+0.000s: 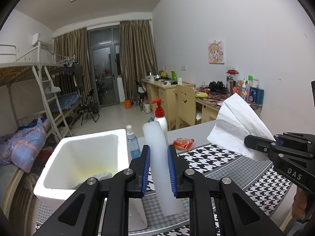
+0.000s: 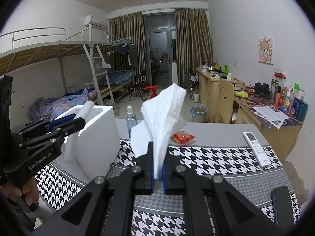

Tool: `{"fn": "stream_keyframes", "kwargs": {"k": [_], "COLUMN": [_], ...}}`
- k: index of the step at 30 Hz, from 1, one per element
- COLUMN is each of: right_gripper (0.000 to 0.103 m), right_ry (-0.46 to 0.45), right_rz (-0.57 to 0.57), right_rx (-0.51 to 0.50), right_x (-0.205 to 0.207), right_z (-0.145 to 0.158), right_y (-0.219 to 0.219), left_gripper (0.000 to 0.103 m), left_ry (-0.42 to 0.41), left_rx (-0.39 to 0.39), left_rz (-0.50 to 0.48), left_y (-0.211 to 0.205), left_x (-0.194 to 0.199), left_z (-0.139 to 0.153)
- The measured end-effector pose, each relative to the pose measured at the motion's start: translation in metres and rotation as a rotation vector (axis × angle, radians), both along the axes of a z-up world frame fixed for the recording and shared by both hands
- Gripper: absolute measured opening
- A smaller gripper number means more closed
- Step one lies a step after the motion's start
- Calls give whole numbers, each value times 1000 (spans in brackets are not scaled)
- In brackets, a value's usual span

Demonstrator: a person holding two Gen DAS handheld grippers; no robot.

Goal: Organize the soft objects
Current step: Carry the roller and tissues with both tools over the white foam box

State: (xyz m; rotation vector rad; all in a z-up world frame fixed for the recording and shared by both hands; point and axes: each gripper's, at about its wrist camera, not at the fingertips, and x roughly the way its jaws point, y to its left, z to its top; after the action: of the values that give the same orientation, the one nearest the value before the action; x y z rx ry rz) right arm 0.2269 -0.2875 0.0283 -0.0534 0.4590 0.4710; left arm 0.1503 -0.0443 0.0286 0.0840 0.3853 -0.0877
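Clamping a white foam strip (image 1: 161,163) between its blue pads, the left gripper (image 1: 159,169) is seen nearly closed, with the strip standing upright and curving slightly at its top. The strip's lower end is seen at the patterned table mat (image 1: 232,169); whether it rests on it cannot be told. The right gripper (image 2: 158,174) is fully closed on a white paper tissue (image 2: 163,118), which is pinched at its lower end and fans upward and outward above the fingers. In the left wrist view the same tissue (image 1: 234,125) is seen raised above the mat at the right, clear of the table.

A white foam box (image 1: 82,157) stands just left of the left gripper, open at the top; a grey-blue object (image 1: 102,176) lies on its yellowish floor, too little of it shown to be identified. A blue spray bottle (image 1: 132,143) and a white pump bottle (image 1: 160,116) with a red head stand behind the strip. A red packet (image 1: 183,143) lies on the table beyond the mat. A white remote control (image 2: 257,149) lies at the mat's right edge.

Both grippers are pointed forward and somewhat downward. A hand (image 2: 27,193) is seen wrapped round the left gripper's handle.
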Motion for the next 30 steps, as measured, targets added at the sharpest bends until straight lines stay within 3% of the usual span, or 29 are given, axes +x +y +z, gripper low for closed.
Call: {"fn": "stream_keyframes", "kwargs": {"k": [30], "right_gripper": [9], "right_ry": [-33], "right_rz": [46], "right_rx": [9], "right_x": [-4], "right_z": [17], "right_y": [20], "left_gripper": [19], "left_ry": [-58], "left_rx": [-22], "left_rz": [62], "left_y": [16], "left_x": [-10], "left_z": [18]}}
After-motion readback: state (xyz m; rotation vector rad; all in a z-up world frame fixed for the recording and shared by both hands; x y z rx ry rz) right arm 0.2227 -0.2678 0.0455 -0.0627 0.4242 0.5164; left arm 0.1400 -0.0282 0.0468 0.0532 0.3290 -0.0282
